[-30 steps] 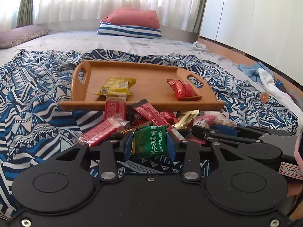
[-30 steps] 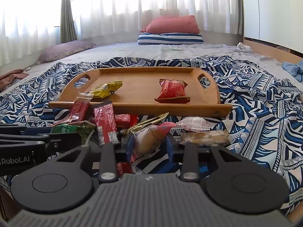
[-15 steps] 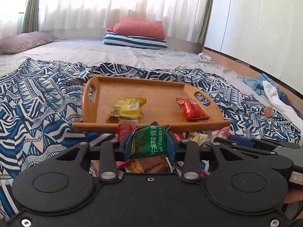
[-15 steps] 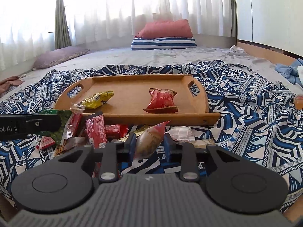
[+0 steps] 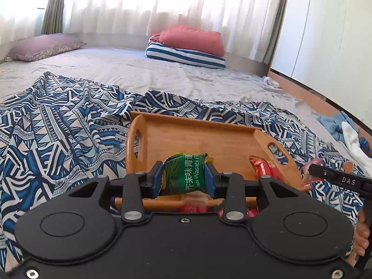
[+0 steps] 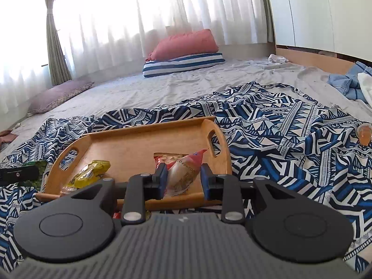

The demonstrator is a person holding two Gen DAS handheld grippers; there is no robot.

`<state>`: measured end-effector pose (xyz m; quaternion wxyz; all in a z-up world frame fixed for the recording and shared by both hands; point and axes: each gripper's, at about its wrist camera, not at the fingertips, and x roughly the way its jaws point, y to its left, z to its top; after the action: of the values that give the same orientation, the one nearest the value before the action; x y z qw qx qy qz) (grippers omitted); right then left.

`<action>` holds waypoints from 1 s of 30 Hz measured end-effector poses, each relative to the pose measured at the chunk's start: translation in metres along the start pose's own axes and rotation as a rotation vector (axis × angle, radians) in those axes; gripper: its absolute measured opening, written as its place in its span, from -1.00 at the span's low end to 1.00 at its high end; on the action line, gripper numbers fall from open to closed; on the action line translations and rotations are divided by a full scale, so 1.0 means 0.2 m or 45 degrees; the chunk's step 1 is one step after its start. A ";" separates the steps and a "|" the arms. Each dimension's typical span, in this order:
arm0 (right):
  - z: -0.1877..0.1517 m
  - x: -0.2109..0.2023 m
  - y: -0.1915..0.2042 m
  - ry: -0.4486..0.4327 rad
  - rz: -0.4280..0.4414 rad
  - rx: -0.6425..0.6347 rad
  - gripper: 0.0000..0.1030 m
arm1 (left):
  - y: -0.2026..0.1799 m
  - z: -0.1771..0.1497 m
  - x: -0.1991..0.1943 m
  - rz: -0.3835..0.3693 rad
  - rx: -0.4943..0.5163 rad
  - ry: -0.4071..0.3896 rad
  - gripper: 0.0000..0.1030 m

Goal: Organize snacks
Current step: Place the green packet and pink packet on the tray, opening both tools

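Note:
My left gripper is shut on a green wasabi pea packet and holds it above the near edge of the wooden tray. My right gripper is shut on a red-and-clear snack packet, held over the tray's near right part. A yellow packet lies on the tray at the left. A red packet lies on the tray at the right and is half hidden behind my held packet in the right wrist view. The pile of loose snacks sits just before the tray, mostly hidden.
The tray rests on a blue patterned cloth spread over a grey bed. A striped pillow with a red cushion lies at the far end. Clothes lie at the right edge. The right gripper's body shows in the left wrist view.
Both grippers have lifted their packets off the pile and moved up and forward over the tray. The loose snacks have dropped below view.

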<state>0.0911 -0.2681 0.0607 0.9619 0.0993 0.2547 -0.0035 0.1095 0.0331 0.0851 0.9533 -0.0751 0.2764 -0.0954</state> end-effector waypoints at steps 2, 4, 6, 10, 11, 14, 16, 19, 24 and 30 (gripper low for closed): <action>0.04 0.05 -0.04 0.024 0.000 0.033 -0.34 | 0.01 0.03 0.04 0.010 -0.008 0.006 -0.31; 0.06 0.09 -0.06 0.044 0.003 0.054 -0.34 | 0.03 0.06 0.07 0.018 -0.021 0.018 -0.31; 0.08 0.12 -0.07 0.057 -0.005 0.054 -0.34 | 0.04 0.07 0.10 0.026 -0.028 0.032 -0.31; 0.10 0.17 -0.07 0.068 -0.019 0.042 -0.34 | 0.04 0.10 0.16 0.054 -0.009 0.045 -0.31; 0.11 0.17 -0.07 0.069 -0.023 0.039 -0.34 | 0.04 0.10 0.17 0.055 -0.011 0.052 -0.31; 0.13 0.20 -0.06 0.072 -0.033 0.033 -0.34 | 0.05 0.11 0.21 0.058 -0.030 0.072 -0.31; 0.14 0.21 -0.06 0.075 -0.036 0.028 -0.34 | 0.06 0.12 0.24 0.065 -0.030 0.087 -0.31; 0.15 0.22 -0.06 0.080 -0.046 0.011 -0.34 | 0.06 0.13 0.29 0.082 -0.030 0.109 -0.31; 0.18 0.26 -0.06 0.095 -0.063 -0.013 -0.34 | 0.07 0.13 0.37 0.106 -0.052 0.149 -0.31; 0.21 0.32 -0.08 0.132 -0.048 0.022 -0.34 | 0.08 0.12 0.46 0.140 -0.049 0.188 -0.31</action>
<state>0.1659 -0.2893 0.0612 0.9463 0.1030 0.3060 -0.0187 0.2003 0.0301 0.0556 0.9325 -0.0709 0.3514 -0.0428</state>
